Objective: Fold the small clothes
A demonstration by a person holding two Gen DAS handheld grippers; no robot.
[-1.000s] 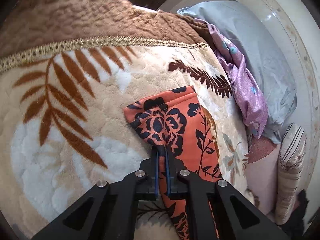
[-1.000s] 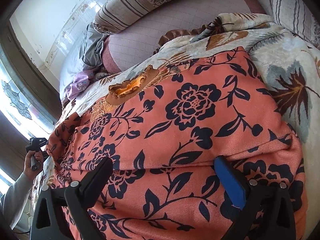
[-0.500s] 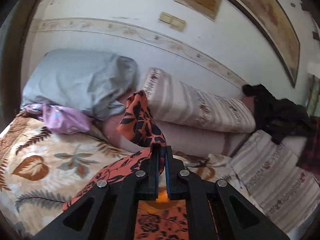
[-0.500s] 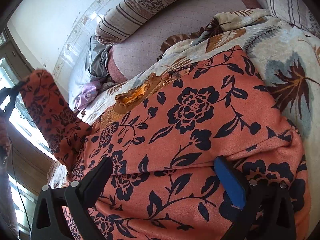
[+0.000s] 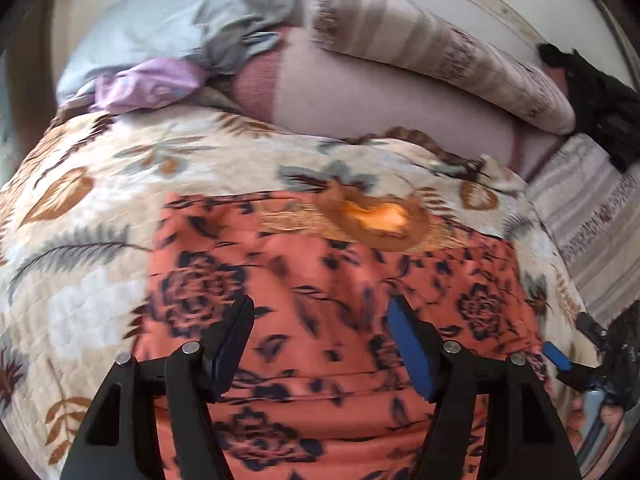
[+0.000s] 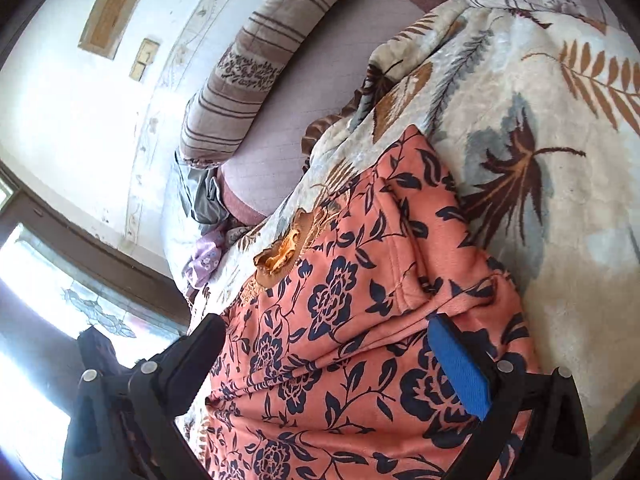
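Left hand-held gripper (image 5: 320, 344): jaws apart, empty, over the garment.
Right hand-held gripper (image 6: 328, 364): jaws apart, empty.
Orange floral top (image 5: 340, 288): flat on the leaf-print blanket (image 5: 80, 208), sleeves apparently folded in.
Left: probably halving it lengthwise.

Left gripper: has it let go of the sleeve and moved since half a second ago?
Yes. The left gripper now gapes over the orange floral garment, lower against the striped bolster.

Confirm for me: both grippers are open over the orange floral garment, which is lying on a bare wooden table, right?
Not quite: the orange floral garment lies on a leaf-patterned blanket, as the left wrist view shows. The left gripper and right gripper are both open.
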